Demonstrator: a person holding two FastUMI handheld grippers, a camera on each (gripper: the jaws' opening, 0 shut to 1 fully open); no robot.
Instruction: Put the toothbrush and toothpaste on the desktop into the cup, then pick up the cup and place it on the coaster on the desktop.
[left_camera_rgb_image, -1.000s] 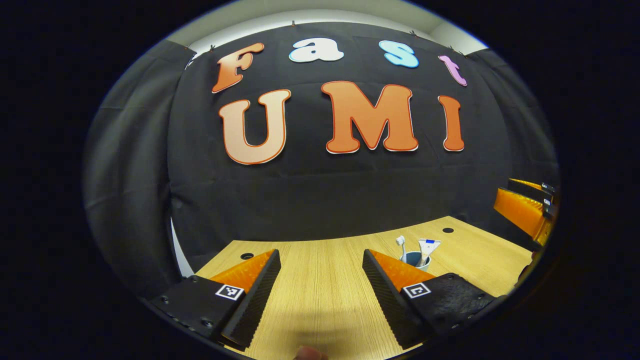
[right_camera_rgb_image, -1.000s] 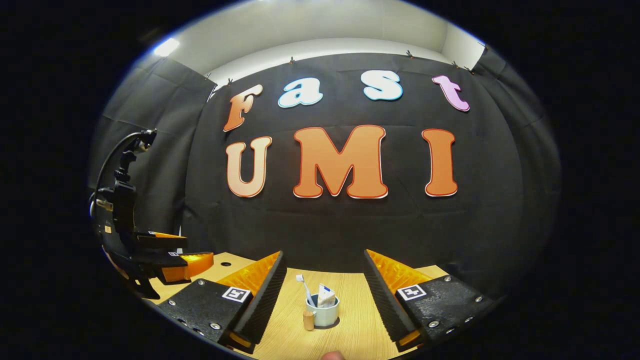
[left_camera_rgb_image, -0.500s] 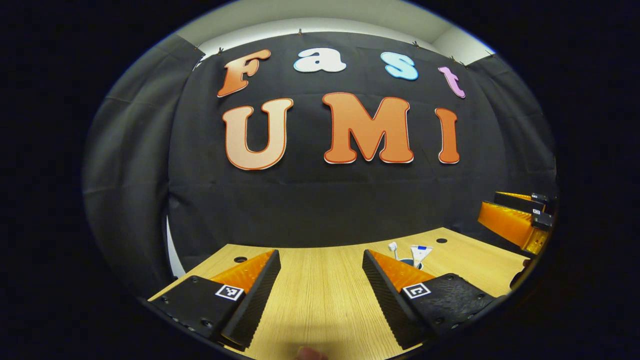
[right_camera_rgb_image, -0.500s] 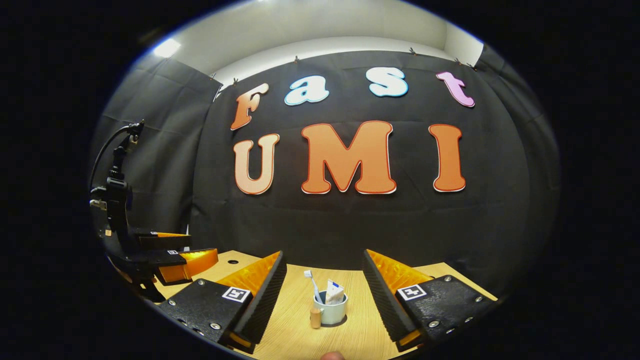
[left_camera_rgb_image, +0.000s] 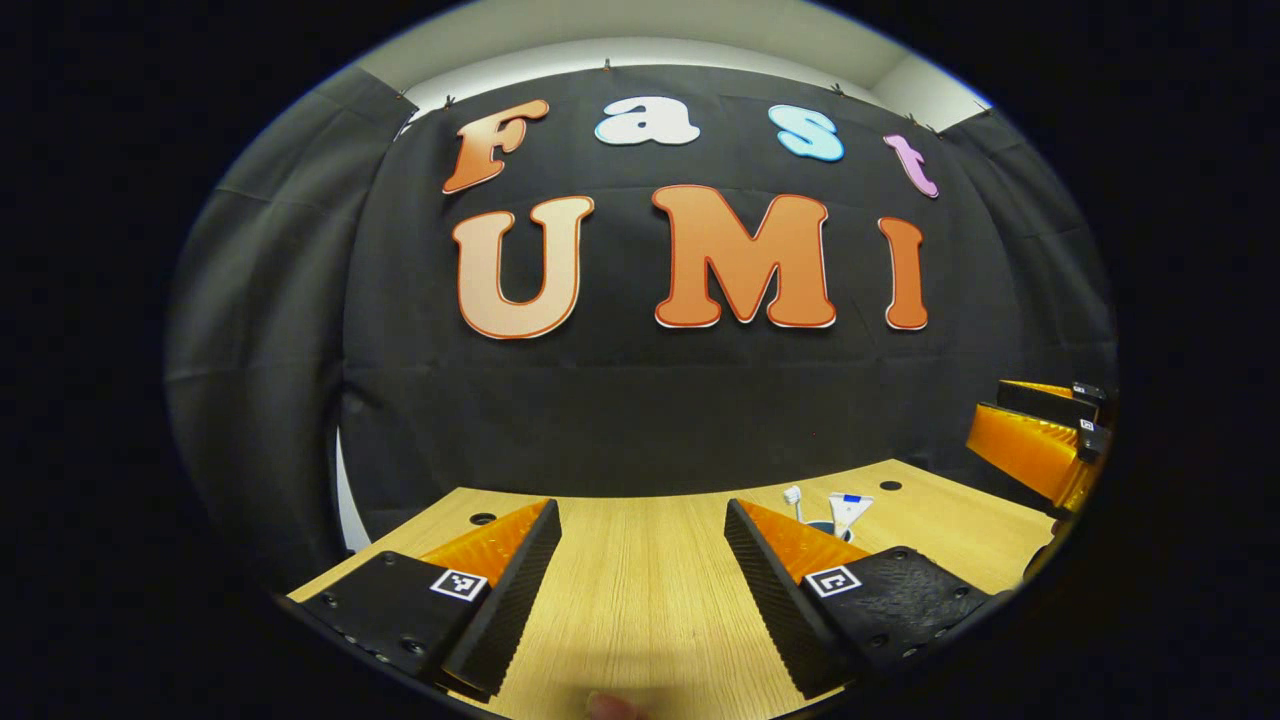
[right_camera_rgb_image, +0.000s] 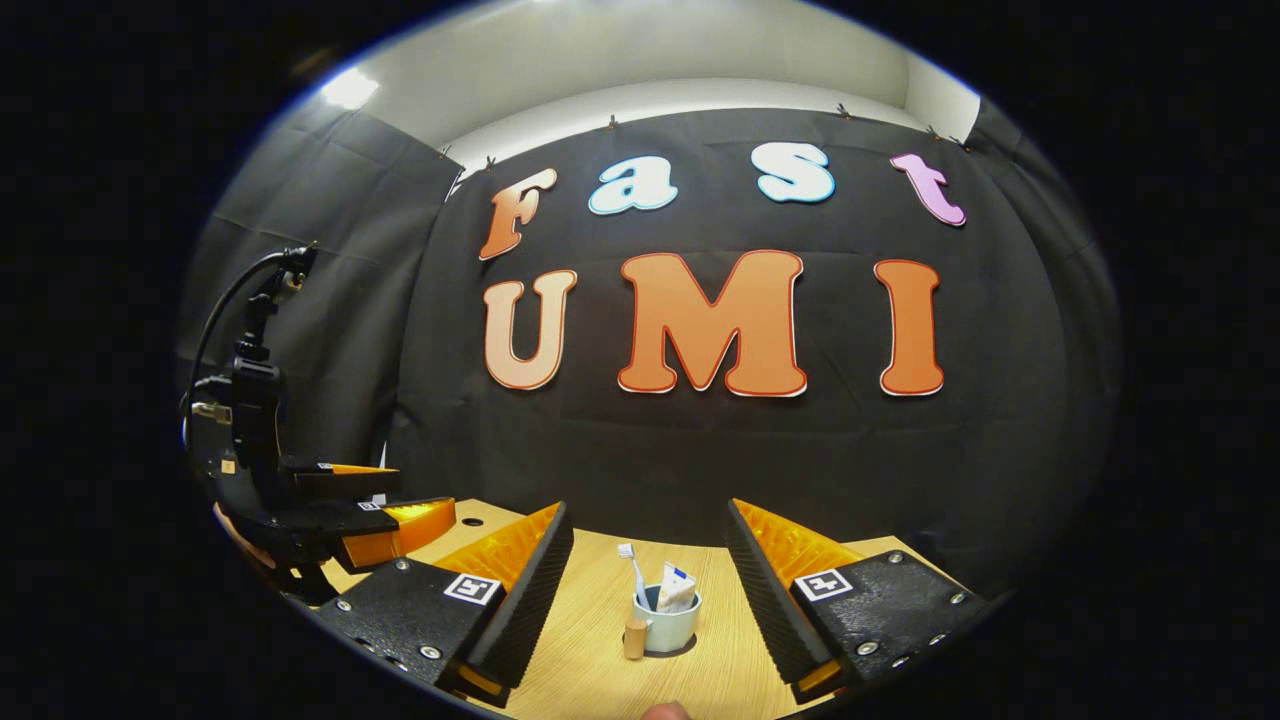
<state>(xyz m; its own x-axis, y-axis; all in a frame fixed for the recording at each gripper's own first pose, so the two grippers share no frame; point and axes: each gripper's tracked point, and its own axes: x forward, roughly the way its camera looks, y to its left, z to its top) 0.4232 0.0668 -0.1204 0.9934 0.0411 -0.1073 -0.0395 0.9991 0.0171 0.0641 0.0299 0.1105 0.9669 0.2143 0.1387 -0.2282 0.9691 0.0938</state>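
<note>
A pale blue cup (right_camera_rgb_image: 670, 627) stands upright on the wooden desktop (right_camera_rgb_image: 590, 640), with a white toothbrush (right_camera_rgb_image: 631, 572) and a white toothpaste tube (right_camera_rgb_image: 678, 588) sticking out of it. A small wooden stub (right_camera_rgb_image: 634, 638) sits against its left side. My right gripper (right_camera_rgb_image: 647, 506) is open, with the cup a little ahead between its fingers and apart from both. In the left gripper view the cup (left_camera_rgb_image: 828, 524) peeks over the right finger of my open left gripper (left_camera_rgb_image: 641, 503), which holds nothing. A dark rim shows under the cup; I cannot tell what it is.
The left gripper (right_camera_rgb_image: 395, 522) with its black mount and cable hovers at the left of the right gripper view. The right gripper's orange fingers (left_camera_rgb_image: 1030, 440) hang at the right edge of the left gripper view. Small round holes (left_camera_rgb_image: 481, 519) mark the desktop (left_camera_rgb_image: 640, 600) near the back wall.
Both views have tilted up slightly and the cup looks a bit smaller and farther off. In the right gripper view the cup has drifted right. Both grippers stay open.
</note>
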